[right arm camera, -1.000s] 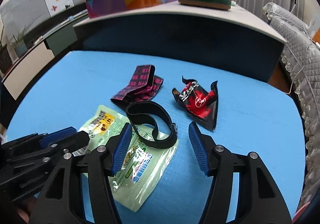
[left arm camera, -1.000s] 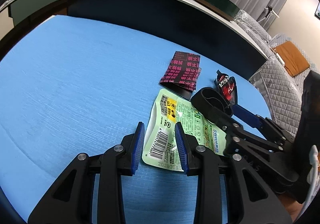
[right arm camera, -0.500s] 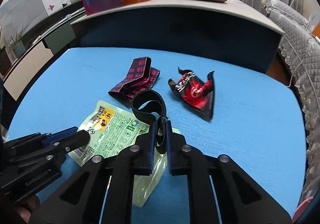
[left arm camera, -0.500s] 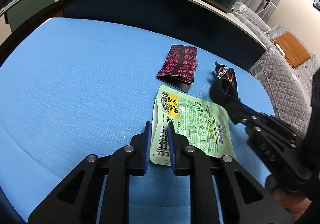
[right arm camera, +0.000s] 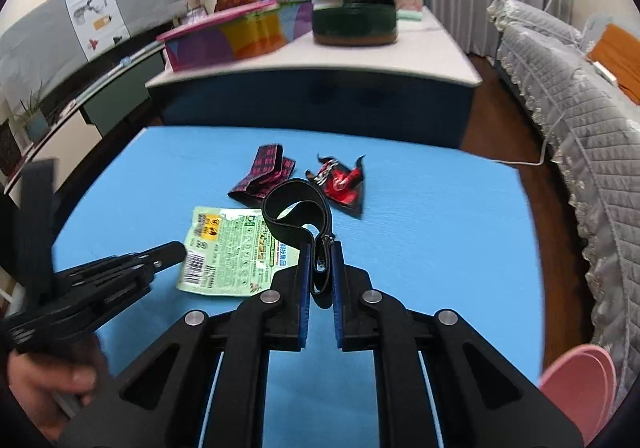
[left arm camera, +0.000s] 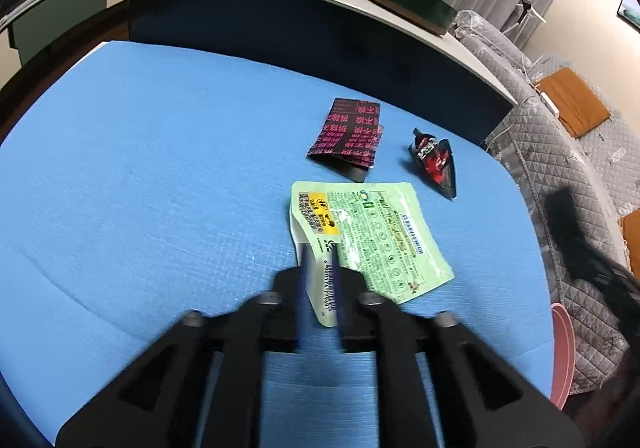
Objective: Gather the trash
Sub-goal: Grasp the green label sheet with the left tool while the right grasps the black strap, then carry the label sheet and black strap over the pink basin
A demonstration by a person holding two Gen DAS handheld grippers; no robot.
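Blue mat (left arm camera: 140, 168) on a low table, cluttered counter behind. Lower centre, right wrist view: right gripper (right arm camera: 320, 268) clamped on a black strap loop (right arm camera: 296, 216), lifted clear of the mat. Lower centre, left wrist view: left gripper (left arm camera: 319, 284), jaws opening, near edge of the green wrapper (left arm camera: 368, 236) between the pads. Mid frame: dark pink-print wrapper (left arm camera: 348, 136), red-black wrapper (left arm camera: 436, 164), both flat. Lower right: pink bin rim (right arm camera: 580, 388). Risks: thin green film slipping as the jaws part; dangling strap snagging litter. Open mat left; mat edge close right.
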